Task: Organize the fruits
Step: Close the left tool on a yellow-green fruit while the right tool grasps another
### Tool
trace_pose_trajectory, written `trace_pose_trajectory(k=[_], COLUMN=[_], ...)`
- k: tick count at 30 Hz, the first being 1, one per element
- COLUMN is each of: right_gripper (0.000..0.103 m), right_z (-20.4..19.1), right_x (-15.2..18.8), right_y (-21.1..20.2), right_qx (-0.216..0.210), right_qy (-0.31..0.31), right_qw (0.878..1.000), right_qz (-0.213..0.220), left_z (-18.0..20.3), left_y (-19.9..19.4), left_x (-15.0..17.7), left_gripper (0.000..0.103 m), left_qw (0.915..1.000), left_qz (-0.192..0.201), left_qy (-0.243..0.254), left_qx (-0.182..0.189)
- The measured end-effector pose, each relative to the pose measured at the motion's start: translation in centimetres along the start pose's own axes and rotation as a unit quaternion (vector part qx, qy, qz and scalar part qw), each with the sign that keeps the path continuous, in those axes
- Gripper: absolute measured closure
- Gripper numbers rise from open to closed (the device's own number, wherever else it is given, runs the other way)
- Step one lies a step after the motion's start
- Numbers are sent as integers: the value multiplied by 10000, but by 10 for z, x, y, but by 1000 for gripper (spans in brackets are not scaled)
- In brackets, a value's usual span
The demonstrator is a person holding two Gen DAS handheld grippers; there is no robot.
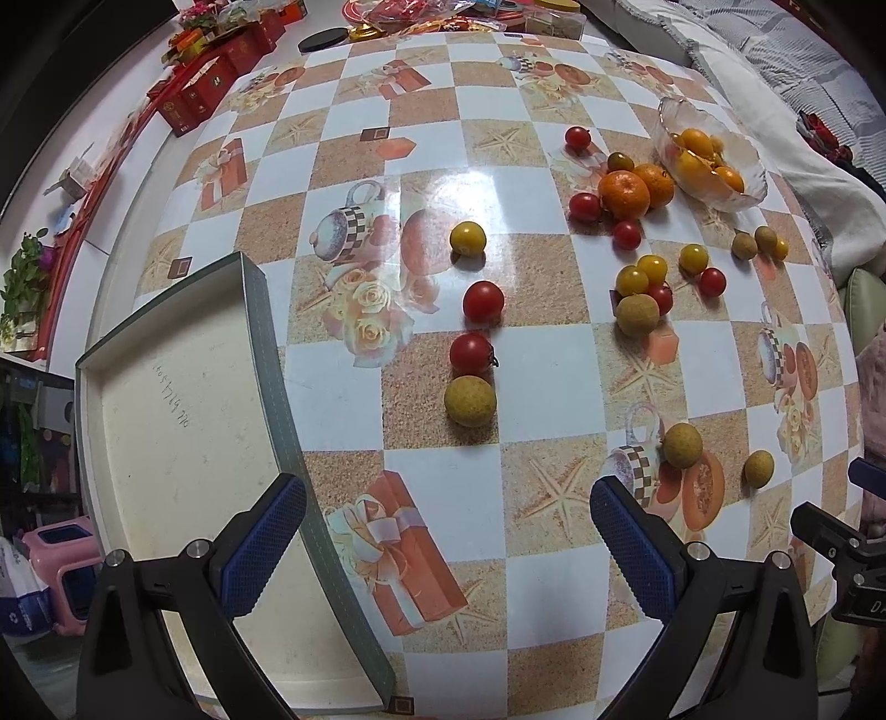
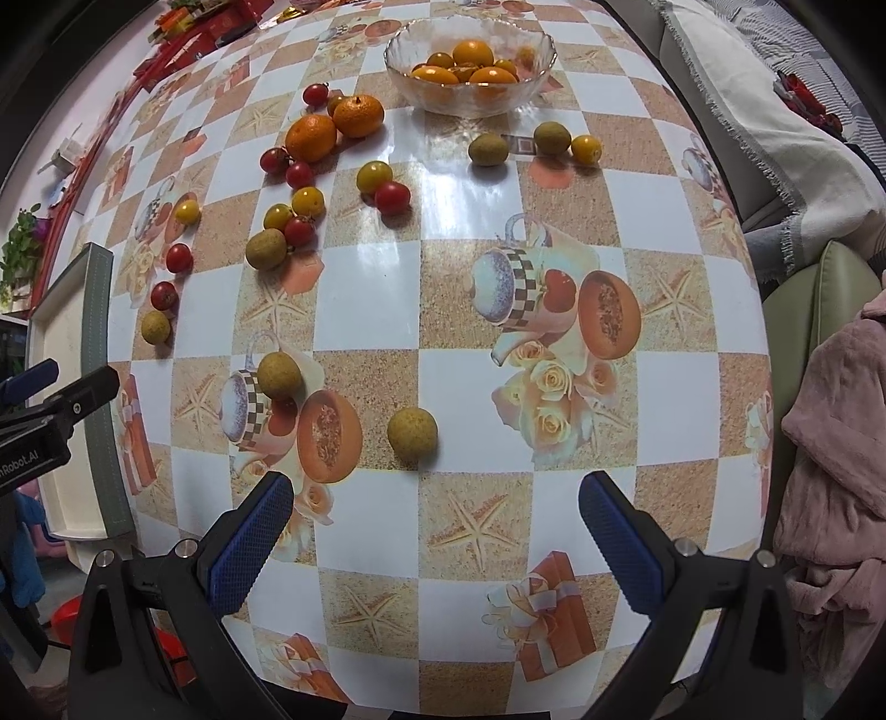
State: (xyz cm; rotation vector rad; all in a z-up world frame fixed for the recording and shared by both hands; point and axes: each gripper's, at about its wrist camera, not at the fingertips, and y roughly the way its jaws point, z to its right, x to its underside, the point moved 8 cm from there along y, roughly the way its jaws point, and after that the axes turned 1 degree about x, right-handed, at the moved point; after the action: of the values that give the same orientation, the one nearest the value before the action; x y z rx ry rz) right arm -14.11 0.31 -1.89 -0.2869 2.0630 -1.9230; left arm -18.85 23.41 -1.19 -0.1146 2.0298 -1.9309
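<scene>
Here, both claws are held wide apart and empty above the near edge of the table (image 2: 470, 310). The right gripper (image 2: 434, 523) is spread with nothing between its blue pads (image 2: 249, 545), and the left gripper (image 1: 448, 531) is likewise open and unloaded.

Nearest of all the fruit is a tan-green longan (image 2: 412, 433), seen in the right wrist view just ahead of the right claw and slightly left of the midline between its fingers. It is round, so no long axis need be matched; only a short forward reach with a small leftward correction is judged to be called for. A second longan (image 2: 279, 375) lies a little farther on and further left, over the printed teacup.

For the left claw, nothing lies as close. The shallow box tray (image 1: 260, 310) is set beside its left finger, and the nearest pieces are a longan (image 1: 469, 401) and, touching it just beyond, a red cherry tomato (image 1: 472, 354), both ahead and slightly right of centre.

Farther out, yellow and red cherry tomatoes are scattered in a loose cluster, with two mandarins (image 2: 332, 126) touching each other beyond them. At the far side stands the glass bowl (image 2: 540, 41), already holding orange-yellow fruit.

The right claw is judged the nearer one to a piece, and the sorting is taken to be mostly undone.
</scene>
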Motion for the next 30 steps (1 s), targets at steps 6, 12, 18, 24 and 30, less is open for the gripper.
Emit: trace_pose_trajectory(k=[6,12,18,24,30], right_gripper=[0,3,19,32,76], right_z=[-1,-3,-10,-24,-42], right_x=[4,3,-1,1,3], right_y=[13,30,50,58,52], right_qx=[-61,-20,28,169,93], right_qy=[47,-5,-162,-413,-579], right_qw=[10000,10000,9997,9989,9983], right_qz=[-58,-95,-162,-122,8], left_z=[0,4,2,1,19], left_y=[15,39,56,64,59], left_x=[-5,-14,-22,-27,-30], left_gripper=[0,16,24,44,74], left_qw=[10000,9999,9999,9998,9996], left_qz=[18,-86,-102,-154,-67], left_qy=[53,116,19,-55,75], left_qx=[-23,22,29,75,262])
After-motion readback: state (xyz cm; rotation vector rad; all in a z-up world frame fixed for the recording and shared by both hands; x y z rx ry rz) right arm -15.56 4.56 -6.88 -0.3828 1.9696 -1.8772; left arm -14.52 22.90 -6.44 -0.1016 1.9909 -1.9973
